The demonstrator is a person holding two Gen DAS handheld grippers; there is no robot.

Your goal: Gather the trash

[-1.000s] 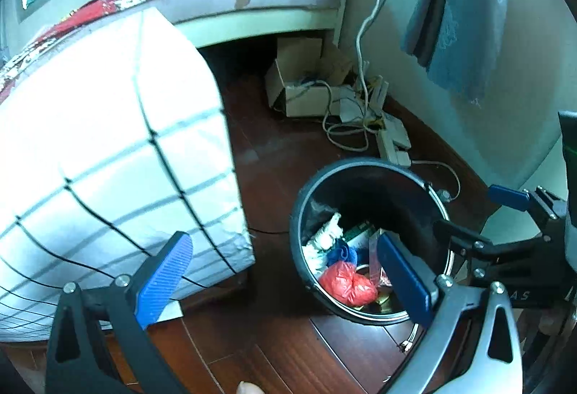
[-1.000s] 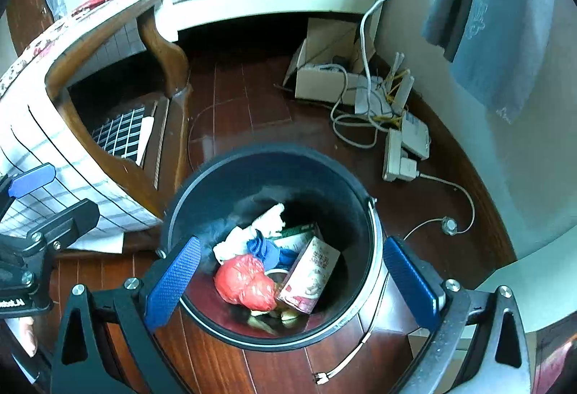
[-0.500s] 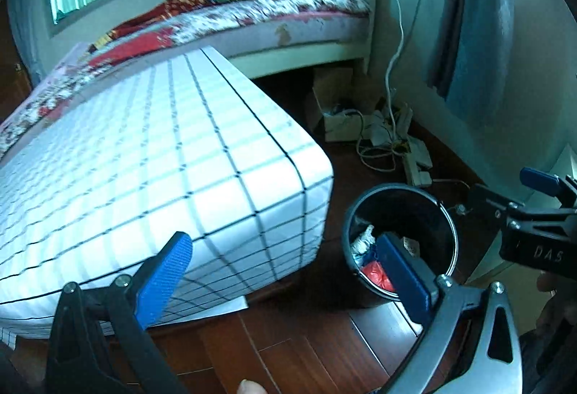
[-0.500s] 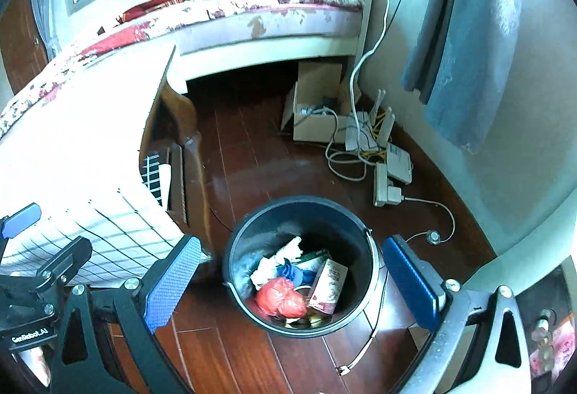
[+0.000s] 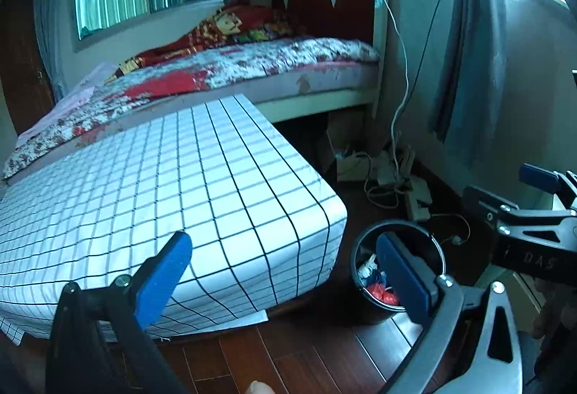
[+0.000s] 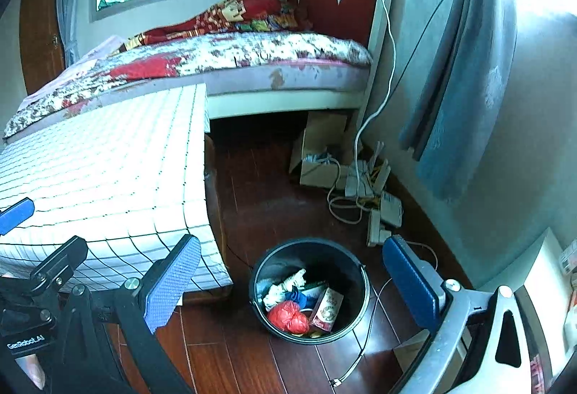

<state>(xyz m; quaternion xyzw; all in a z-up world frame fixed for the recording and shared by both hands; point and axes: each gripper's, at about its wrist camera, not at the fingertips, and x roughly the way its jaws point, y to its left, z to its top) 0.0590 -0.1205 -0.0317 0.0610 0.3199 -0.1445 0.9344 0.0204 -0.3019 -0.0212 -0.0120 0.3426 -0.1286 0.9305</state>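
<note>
A black trash bin (image 6: 355, 273) stands on the wooden floor beside the table; it also shows in the left wrist view (image 5: 434, 246). Inside lie a red bag (image 6: 288, 316), a small carton (image 6: 328, 303), and white and blue scraps. My right gripper (image 6: 292, 280) is open and empty, high above the bin. My left gripper (image 5: 285, 271) is open and empty, above the table's corner, left of the bin. The right gripper's body shows at the right of the left wrist view (image 5: 530, 231).
A low table under a white checked cloth (image 5: 162, 199) fills the left. Behind it is a bed (image 6: 234, 62) with a red headboard. A cardboard box (image 6: 321, 152), power strips and cables (image 6: 378, 210) lie by the wall. A blue curtain (image 6: 465, 80) hangs at right.
Both grippers have risen and pulled back from the bin; it now looks smaller and lower in both views. More of the table top, bed and window shows. Both stay open.
</note>
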